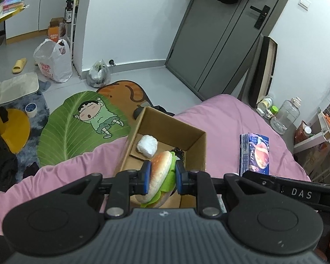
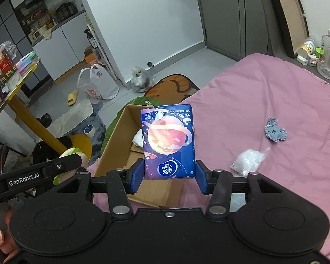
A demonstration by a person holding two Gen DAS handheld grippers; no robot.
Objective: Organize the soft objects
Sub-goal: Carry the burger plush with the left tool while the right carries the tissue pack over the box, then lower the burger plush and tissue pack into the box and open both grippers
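Left gripper [image 1: 161,175] is clamping a toy burger [image 1: 159,176] over the cardboard box [image 1: 193,151] at the bed's edge; right gripper [image 2: 169,176] is gripping a tissue pack [image 2: 169,140].

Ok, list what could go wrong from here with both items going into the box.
1. The left hand-held gripper pinches the burger toy hard; the squashed foam may spring sideways on release and miss the cardboard box.
2. The right hand-held gripper grips only the tissue pack's bottom edge, so it could tip or slip out.
3. Both grippers sit close together over the box and may collide.
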